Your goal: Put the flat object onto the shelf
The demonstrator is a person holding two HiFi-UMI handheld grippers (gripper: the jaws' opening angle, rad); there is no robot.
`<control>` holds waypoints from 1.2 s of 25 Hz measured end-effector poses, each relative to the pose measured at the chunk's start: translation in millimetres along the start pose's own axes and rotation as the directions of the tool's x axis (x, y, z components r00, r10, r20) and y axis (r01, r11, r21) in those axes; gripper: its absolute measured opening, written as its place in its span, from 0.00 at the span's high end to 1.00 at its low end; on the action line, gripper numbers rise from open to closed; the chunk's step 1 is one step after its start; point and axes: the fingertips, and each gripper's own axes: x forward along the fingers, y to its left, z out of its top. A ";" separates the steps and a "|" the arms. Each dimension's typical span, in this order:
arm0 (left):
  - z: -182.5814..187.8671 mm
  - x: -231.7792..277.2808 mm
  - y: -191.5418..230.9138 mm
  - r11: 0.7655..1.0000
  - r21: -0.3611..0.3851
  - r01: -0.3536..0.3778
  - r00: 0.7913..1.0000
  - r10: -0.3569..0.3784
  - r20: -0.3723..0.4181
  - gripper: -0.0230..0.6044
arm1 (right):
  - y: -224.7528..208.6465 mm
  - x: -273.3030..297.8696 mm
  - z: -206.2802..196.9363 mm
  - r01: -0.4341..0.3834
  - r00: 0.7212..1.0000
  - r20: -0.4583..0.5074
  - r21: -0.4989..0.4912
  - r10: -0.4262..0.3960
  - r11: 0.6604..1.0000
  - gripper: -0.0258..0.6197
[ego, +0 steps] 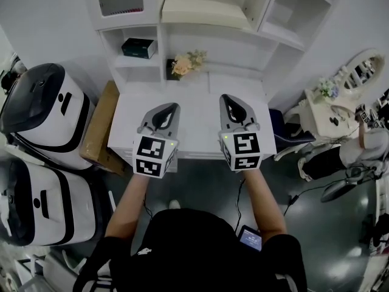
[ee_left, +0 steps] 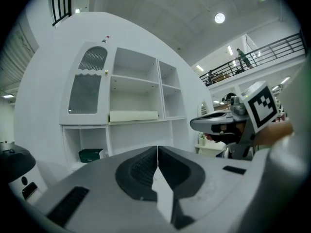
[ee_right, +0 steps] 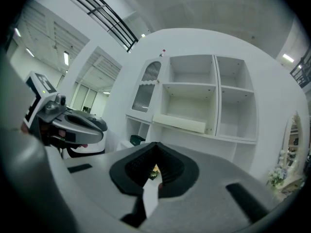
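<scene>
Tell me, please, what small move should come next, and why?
The flat cream board already lies on the shelf, and the left hand-held gripper and right hand-held gripper are shut and empty over the white table, so probably just draw both back.

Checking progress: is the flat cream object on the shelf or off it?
On the shelf: the flat cream object lies on a middle board of the white shelf unit.

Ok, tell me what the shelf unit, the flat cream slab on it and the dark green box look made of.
The shelf unit looks like painted wood or laminate board: smooth matte white, crisp panel edges. The flat slab is cream and matte with softly rounded edges, maybe foam or padded board; unclear. The green box is probably printed cardboard: sharp corners.
</scene>
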 end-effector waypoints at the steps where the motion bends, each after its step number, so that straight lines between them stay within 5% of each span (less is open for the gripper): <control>1: 0.1 0.9 -4.1 1.000 0.002 -0.001 1.000 0.001 -0.001 0.96 | -1.8 -1.7 0.2 -0.003 1.000 0.005 0.004 0.003 1.000 0.96; 30: 4.6 -6.7 -64.9 0.999 -0.003 -0.048 0.999 0.048 -0.009 0.96 | -26.5 -52.7 -25.7 -0.046 0.999 0.015 0.091 0.045 0.995 0.96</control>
